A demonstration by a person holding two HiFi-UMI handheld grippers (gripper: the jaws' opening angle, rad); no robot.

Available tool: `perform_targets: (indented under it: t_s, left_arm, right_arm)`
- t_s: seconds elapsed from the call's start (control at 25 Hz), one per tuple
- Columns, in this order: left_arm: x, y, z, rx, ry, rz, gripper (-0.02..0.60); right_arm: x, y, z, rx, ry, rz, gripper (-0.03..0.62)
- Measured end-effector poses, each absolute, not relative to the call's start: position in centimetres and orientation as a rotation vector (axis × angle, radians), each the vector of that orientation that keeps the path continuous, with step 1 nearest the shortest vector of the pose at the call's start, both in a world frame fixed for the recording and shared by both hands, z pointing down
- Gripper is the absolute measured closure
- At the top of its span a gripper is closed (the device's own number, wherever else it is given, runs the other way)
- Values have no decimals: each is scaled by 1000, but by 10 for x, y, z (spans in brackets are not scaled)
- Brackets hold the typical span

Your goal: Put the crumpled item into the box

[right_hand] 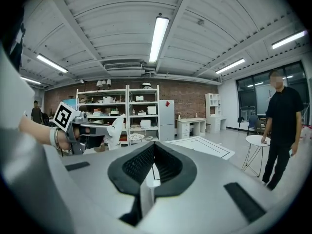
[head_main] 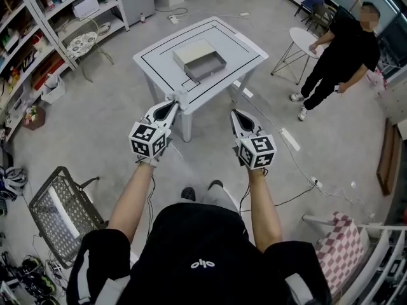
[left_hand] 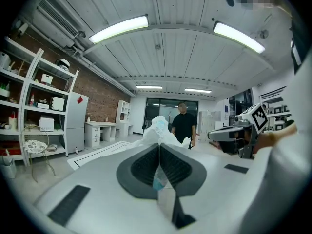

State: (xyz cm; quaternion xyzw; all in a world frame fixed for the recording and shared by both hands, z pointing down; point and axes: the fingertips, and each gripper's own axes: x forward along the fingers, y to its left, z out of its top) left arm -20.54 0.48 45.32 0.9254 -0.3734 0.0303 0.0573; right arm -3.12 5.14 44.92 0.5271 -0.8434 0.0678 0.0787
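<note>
The left gripper [head_main: 174,101] pinches a crumpled white wad with a bluish patch [left_hand: 159,127], which juts out past its jaw tips and is held up and forward, probably for the open grey box [head_main: 206,66] on the white table [head_main: 158,60], well apart ahead — the right gripper [head_main: 234,114], pressed together on nothing, hangs alongside.
</note>
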Motion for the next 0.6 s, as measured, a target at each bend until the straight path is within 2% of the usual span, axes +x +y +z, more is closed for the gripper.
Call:
perform_targets:
  t_s: [0.6]
  left_arm:
    - [-153,-150,492,2770,-1113,201,571]
  right_arm:
    - [17,-118,478,1575,-2548,294,585]
